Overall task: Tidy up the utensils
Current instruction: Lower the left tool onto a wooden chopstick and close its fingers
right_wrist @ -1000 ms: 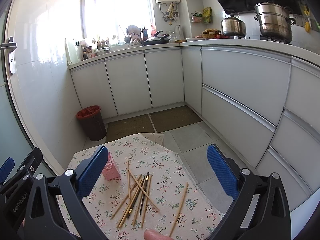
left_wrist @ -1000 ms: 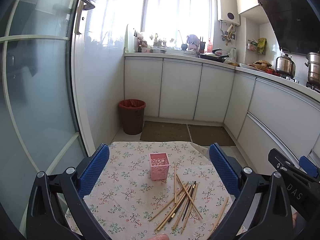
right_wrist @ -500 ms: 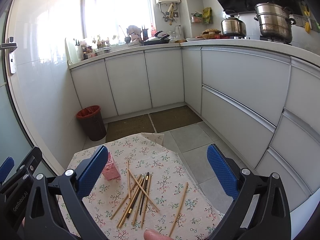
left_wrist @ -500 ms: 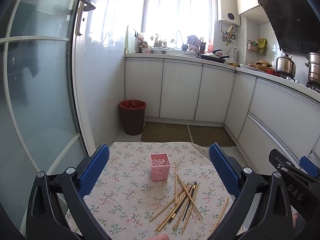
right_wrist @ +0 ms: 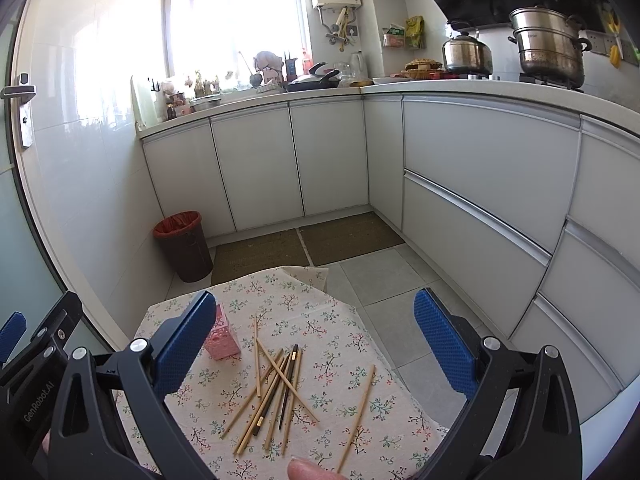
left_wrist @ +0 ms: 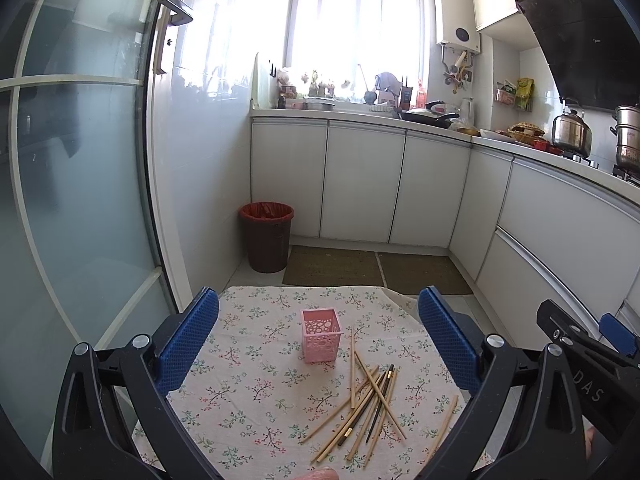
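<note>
Floral tablecloth [left_wrist: 248, 364] carries loose chopsticks [left_wrist: 366, 404] just beside the pink holder [left_wrist: 321, 340], left gripper [left_wrist: 318, 336] and right gripper [right_wrist: 316, 334] both spread wide and empty, so single out 1 stick, pinch mid-length.

In the right wrist view, the pink basket [right_wrist: 224, 340] is partly hidden behind the right hand-held gripper [right_wrist: 316, 340]. A fingertip [right_wrist: 310, 471] is cut off by the bottom edge. The windowsill clutter [left_wrist: 320, 88] is too small and backlit to identify.
</note>
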`<state>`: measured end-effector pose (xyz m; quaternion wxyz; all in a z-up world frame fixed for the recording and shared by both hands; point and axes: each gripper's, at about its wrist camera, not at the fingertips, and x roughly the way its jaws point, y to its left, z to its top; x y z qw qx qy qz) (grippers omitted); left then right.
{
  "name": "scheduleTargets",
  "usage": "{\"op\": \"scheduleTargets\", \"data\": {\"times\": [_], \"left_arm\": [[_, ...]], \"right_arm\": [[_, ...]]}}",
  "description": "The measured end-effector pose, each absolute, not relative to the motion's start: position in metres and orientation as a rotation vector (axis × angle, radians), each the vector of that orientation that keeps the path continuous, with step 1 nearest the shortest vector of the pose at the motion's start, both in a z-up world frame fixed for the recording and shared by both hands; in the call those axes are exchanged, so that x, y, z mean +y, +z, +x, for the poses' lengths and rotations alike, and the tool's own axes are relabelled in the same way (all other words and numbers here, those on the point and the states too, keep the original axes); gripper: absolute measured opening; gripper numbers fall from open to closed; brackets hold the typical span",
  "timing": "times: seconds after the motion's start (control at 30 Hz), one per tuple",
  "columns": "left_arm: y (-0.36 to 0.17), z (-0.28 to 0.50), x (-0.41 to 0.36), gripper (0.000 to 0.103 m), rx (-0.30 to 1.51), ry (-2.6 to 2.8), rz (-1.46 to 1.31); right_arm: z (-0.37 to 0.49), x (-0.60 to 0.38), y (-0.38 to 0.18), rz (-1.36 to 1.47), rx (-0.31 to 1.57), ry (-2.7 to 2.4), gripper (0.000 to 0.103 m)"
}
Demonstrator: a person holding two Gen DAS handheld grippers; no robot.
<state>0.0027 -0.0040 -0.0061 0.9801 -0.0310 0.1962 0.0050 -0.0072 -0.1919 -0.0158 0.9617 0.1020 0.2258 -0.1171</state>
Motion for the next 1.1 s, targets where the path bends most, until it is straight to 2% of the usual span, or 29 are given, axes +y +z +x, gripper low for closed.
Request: {"op": "scheduleTargets", "data": {"times": [0.17,0.27,0.53,0.63,0.8,0.87,1.03,1.1], "left_arm": [[-0.01,0.012,-0.007,0.096,0.458,0.007,-0.038],[-0.031,0.038,-0.016,0.096,0.606,-0.015,-0.007],[-0.161,0.137,-0.043,0.096,1.086,-0.082,-0.111],[-0.2,0.168,-0.052,0.096,1.167,-0.073,-0.142],[-0.23,0.207,-0.083,0.096,1.209,-0.117,-0.077],[-0.24,0.222,-0.095,0.093,1.229,-0.13,-0.076],[-0.262,0.258,-0.119,0.07,1.303,-0.18,-0.104],[-0.269,0.268,-0.127,0.068,1.314,-0.163,-0.07]], "right_arm": [[-0.005,-0.203,-0.022,0.257,0.508,-0.233,0.096],[0.007,-0.229,-0.039,0.351,0.593,-0.216,0.096],[0.059,-0.298,-0.149,0.562,0.888,-0.2,0.096],[0.076,-0.319,-0.191,0.632,0.96,-0.215,0.096],[0.097,-0.352,-0.234,0.698,1.018,-0.265,0.096],[0.102,-0.363,-0.251,0.73,1.054,-0.265,0.096],[0.109,-0.382,-0.273,0.808,1.103,-0.254,0.096],[0.11,-0.388,-0.276,0.822,1.103,-0.255,0.096]]}}
